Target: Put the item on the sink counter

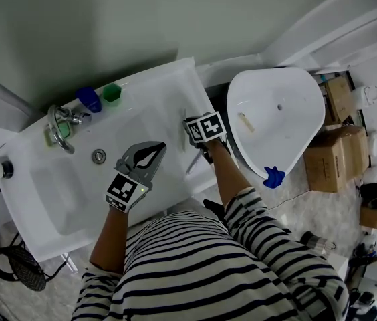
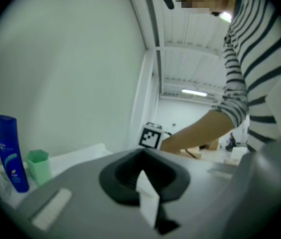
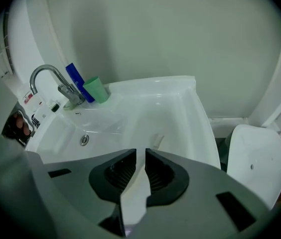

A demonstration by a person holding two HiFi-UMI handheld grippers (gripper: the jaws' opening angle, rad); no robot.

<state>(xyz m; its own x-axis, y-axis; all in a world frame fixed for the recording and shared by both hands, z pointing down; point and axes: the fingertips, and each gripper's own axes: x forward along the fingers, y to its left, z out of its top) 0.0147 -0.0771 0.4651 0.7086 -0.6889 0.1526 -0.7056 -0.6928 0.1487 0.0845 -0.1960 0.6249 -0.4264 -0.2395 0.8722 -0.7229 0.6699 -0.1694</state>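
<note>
Sink counter [image 1: 165,89] is seen from above, with a tap [image 1: 61,127], a blue bottle [image 1: 89,99] and a green cup [image 1: 111,93] set along its back edge. The left claw [image 1: 155,147] is held over the basin, jaws brought together on nothing, while the right claw [image 3: 140,153] is angled down at the counter's right edge, jaws parted narrowly and empty. The item [image 3: 157,141], small and pale, is laid on that right edge, just beyond the right claw's tips and clear of them.

White ceramic sink counter [image 1: 170,84], basin sunk in the middle, round metal drain [image 1: 99,156] at its bottom. Back ledge: curved chrome tap [image 1: 61,127]; upright blue plastic bottle [image 1: 89,99]; green plastic cup [image 1: 111,93] just beside it. Right side: small pale oblong piece [image 3: 158,141], lying flat.
</note>
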